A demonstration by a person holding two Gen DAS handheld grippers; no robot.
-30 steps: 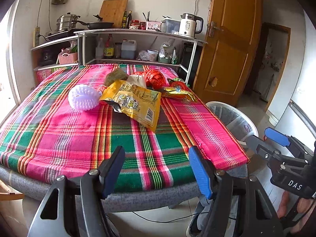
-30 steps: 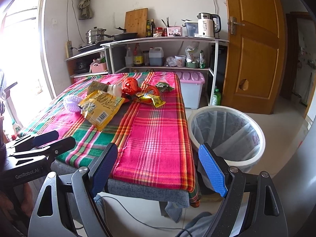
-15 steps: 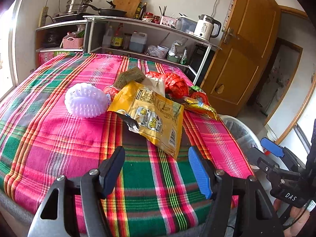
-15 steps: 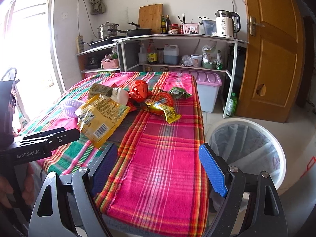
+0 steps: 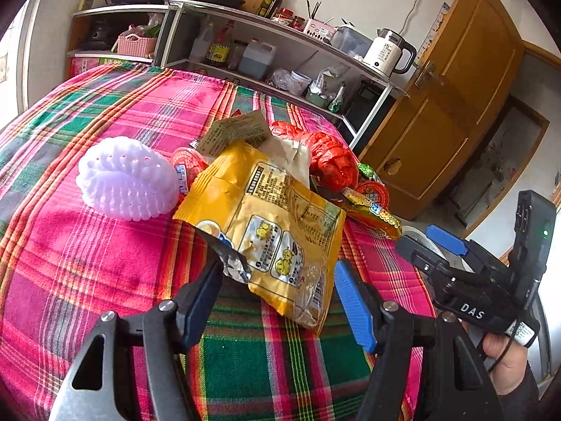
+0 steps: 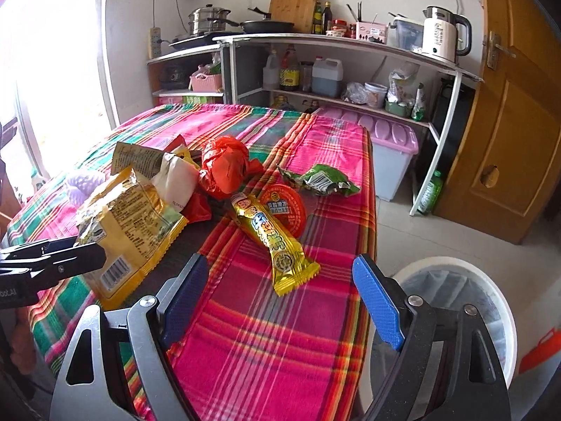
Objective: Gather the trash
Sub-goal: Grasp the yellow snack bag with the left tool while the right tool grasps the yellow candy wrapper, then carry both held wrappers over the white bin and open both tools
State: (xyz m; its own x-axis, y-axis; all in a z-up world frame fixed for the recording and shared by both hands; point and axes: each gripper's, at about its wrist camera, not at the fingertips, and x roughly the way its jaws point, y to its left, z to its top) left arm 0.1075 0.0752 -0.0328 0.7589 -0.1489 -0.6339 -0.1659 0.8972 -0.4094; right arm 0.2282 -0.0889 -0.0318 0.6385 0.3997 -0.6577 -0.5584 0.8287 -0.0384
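Table [image 6: 326,319]: covered with a pink, green and orange plaid cloth, trash heaped near its middle.
White foam net [image 5: 128,179]: at the left end of the heap, lying on the cloth, just beside the yellow bag.
Left gripper [image 5: 277,298]: released, jaws spread wide, low over the cloth with the near corner of the yellow bag between the fingertips; no contact with either pad visible.
Yellow bag [image 5: 277,224]: large crinkled snack bag, flat on the cloth, torn silver corner pointing at the left finger.
Brown paper packet [image 5: 236,129]: propped behind the yellow bag.
Red plastic bag [image 6: 226,168]: crumpled into a ball, behind and right of the yellow bag.
Gold wrapper [image 6: 271,235]: long shiny snack wrapper, lying slantwise over the edge of the red lid.
Red lid [image 6: 285,205]: round, flat on the cloth.
Right gripper [image 6: 280,298]: released, jaws wide apart, hovering above the near end of the gold wrapper, not touching.
Green wrapper [image 6: 319,180]: crumpled, alone near the right edge of the table.
Bin [image 6: 466,291]: white, round, lined with a clear bag, on the floor right of the table.
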